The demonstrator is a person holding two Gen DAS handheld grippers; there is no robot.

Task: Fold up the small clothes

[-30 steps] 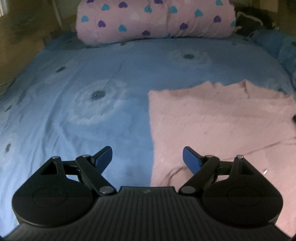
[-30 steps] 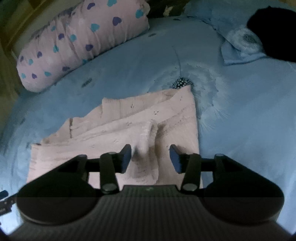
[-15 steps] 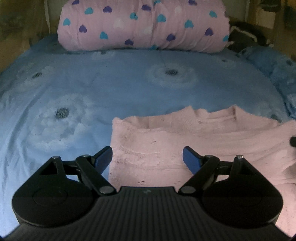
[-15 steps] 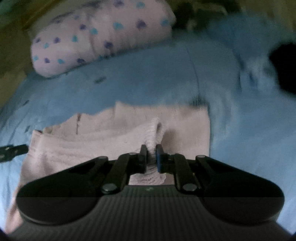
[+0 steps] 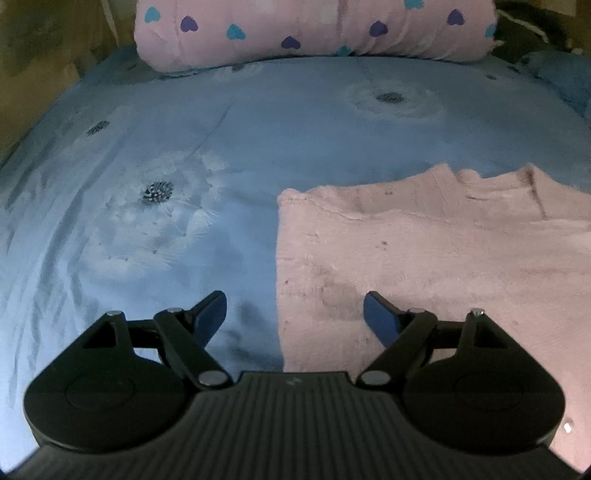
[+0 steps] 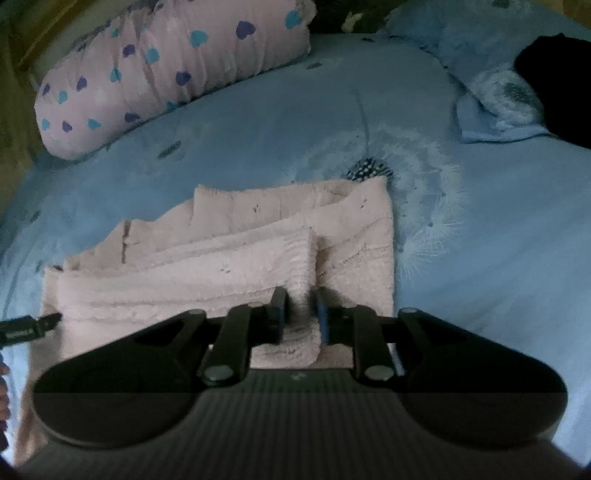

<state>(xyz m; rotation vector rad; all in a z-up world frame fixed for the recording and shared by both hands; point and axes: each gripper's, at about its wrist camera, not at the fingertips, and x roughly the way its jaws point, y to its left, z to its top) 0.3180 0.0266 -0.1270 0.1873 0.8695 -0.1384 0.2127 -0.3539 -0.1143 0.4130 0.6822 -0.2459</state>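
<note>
Now the right gripper (image 6: 301, 315) is a little less tight than half a second ago. Back then its two fingers were almost pressed together on a raised fold of the pink garment (image 6: 229, 266). Its blue pads (image 6: 322, 317) have moved a bit apart, but the fold is between them and the pads look like they touch it on both sides. That spot is a little blurry. The garment lies in the lower middle of the right wrist view, on the blue bedsheet (image 6: 480, 258).

The left gripper (image 5: 295, 317) is spread wide, just like before, and holds nothing. Half a second ago the pink cloth filled the space between its fingers. Now the cloth edge runs down the middle of that space. The left fingertip (image 5: 212, 314) is over the bedsheet (image 5: 147, 240) and the right one over the garment (image 5: 424, 266), which fills the lower right of the left wrist view.

A pink pillow (image 5: 314, 29) with little hearts sits along the top. A dark tool tip (image 6: 26, 326) at the left edge of the right wrist view has tiny writing, too small to read.
</note>
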